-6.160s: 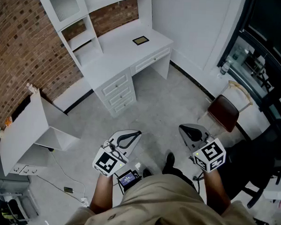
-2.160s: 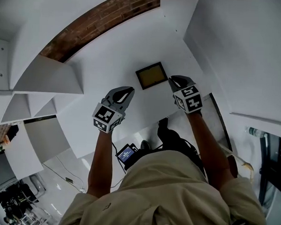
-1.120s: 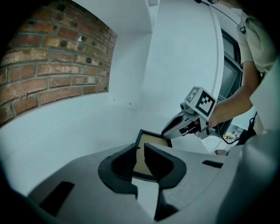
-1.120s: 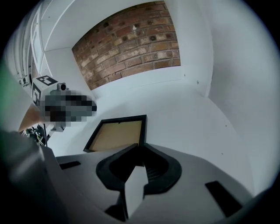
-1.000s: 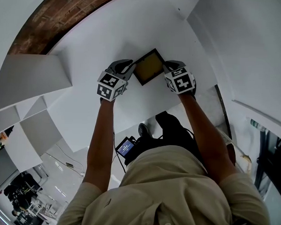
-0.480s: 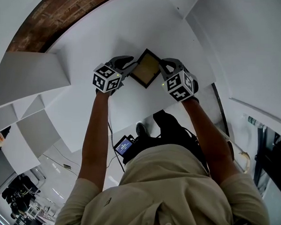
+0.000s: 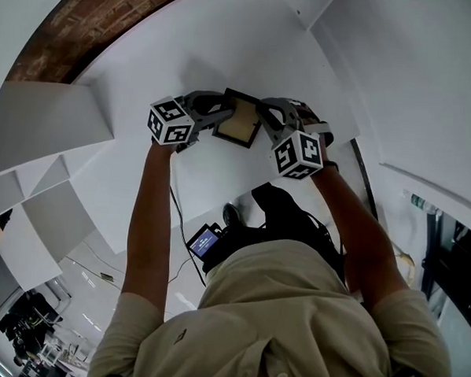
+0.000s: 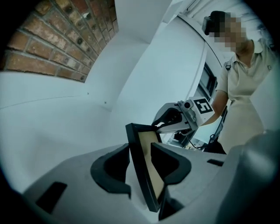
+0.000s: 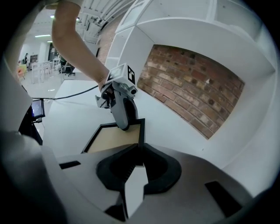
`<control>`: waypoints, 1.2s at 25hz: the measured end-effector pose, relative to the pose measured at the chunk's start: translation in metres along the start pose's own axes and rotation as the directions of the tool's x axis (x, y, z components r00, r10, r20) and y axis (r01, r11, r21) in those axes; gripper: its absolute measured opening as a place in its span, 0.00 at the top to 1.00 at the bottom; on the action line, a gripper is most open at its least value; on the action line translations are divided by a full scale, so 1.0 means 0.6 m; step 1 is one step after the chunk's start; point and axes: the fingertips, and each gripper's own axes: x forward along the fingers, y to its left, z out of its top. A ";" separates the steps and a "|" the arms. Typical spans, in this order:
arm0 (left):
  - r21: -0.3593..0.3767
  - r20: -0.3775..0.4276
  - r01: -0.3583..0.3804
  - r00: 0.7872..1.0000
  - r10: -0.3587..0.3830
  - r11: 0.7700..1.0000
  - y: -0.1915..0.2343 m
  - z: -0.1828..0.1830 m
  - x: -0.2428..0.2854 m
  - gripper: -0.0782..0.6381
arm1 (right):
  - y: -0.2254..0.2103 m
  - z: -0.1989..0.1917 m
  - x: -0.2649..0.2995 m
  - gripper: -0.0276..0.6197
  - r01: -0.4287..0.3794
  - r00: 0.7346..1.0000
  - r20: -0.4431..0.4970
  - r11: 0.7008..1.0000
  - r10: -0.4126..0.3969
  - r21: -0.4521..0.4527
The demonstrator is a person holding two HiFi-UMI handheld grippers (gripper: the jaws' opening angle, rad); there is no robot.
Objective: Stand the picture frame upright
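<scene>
A dark picture frame [image 7: 240, 122] with a tan face is tilted up above the white desk [image 7: 172, 54], between both grippers. My right gripper [image 7: 268, 117] is shut on its right edge; in the right gripper view that edge [image 9: 141, 131] runs into the closed jaws [image 9: 139, 153]. My left gripper [image 7: 212, 112] is at the frame's left side and its jaws are opening. In the left gripper view the frame [image 8: 146, 162] stands on edge between the parted fingers [image 8: 114, 168], with a gap on the right side. The frame's back is hidden.
A brick wall [image 7: 87, 18] backs the desk niche. White shelf panels [image 7: 34, 126] stand to the left, and a white side wall [image 7: 414, 83] stands to the right. A small lit screen [image 7: 203, 241] hangs at the person's waist.
The frame has gone from lying nearly flat to tilted steeply up, farther back on the desk. Both grippers rose with it. The left jaws have spread apart.
</scene>
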 end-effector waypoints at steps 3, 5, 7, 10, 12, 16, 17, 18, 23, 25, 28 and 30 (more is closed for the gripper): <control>0.034 0.010 -0.039 0.999 0.038 0.999 -0.001 0.005 -0.004 0.72 | 0.001 0.005 -0.006 0.90 -0.005 1.000 0.021 1.000 0.005 -0.009; 0.055 0.030 -0.056 0.998 0.054 0.997 -0.006 0.010 -0.009 0.73 | -0.001 0.007 -0.011 0.90 -0.011 0.999 0.040 1.000 0.010 0.013; 0.077 0.049 -0.074 0.996 0.070 0.994 -0.013 0.014 -0.012 0.73 | -0.004 0.009 -0.018 0.89 -0.014 0.998 0.061 0.999 0.011 0.049; 0.100 0.070 -0.107 0.992 0.100 0.989 -0.022 0.017 -0.018 0.74 | -0.009 0.012 -0.027 0.75 -0.035 0.995 0.101 0.984 0.017 0.177; 0.108 0.083 -0.126 0.990 0.118 0.986 -0.028 0.016 -0.023 0.74 | -0.011 0.011 -0.033 0.73 -0.075 0.989 0.146 0.946 0.030 0.315; 0.121 0.107 -0.159 0.983 0.147 0.980 -0.044 0.014 -0.035 0.74 | -0.009 -0.004 -0.036 0.73 -0.209 0.968 0.241 0.751 0.068 0.627; 0.124 0.110 -0.165 0.982 0.152 0.978 -0.048 0.013 -0.038 0.74 | -0.006 -0.004 -0.037 0.75 -0.243 0.961 0.264 0.704 0.081 0.667; 0.128 0.111 -0.171 0.981 0.157 0.977 -0.051 0.011 -0.041 0.74 | -0.002 -0.003 -0.038 0.80 -0.270 0.955 0.282 0.673 0.094 0.688; 0.168 0.114 -0.223 0.972 0.206 0.960 -0.069 0.003 -0.062 0.74 | 0.015 0.025 -0.052 0.82 -0.300 0.943 0.309 0.705 0.119 0.643; 0.197 0.104 -0.250 0.967 0.234 0.948 -0.076 0.000 -0.071 0.74 | 0.021 0.038 -0.058 0.82 -0.285 0.945 0.307 0.744 0.113 0.604; 0.245 0.074 -0.284 0.959 0.274 0.927 -0.085 -0.010 -0.083 0.74 | 0.036 0.052 -0.064 0.83 -0.260 0.950 0.294 0.794 0.107 0.550; 0.282 0.043 -0.301 0.953 0.301 0.911 -0.091 -0.019 -0.091 0.74 | 0.046 0.062 -0.068 0.83 -0.247 0.952 0.285 0.824 0.109 0.509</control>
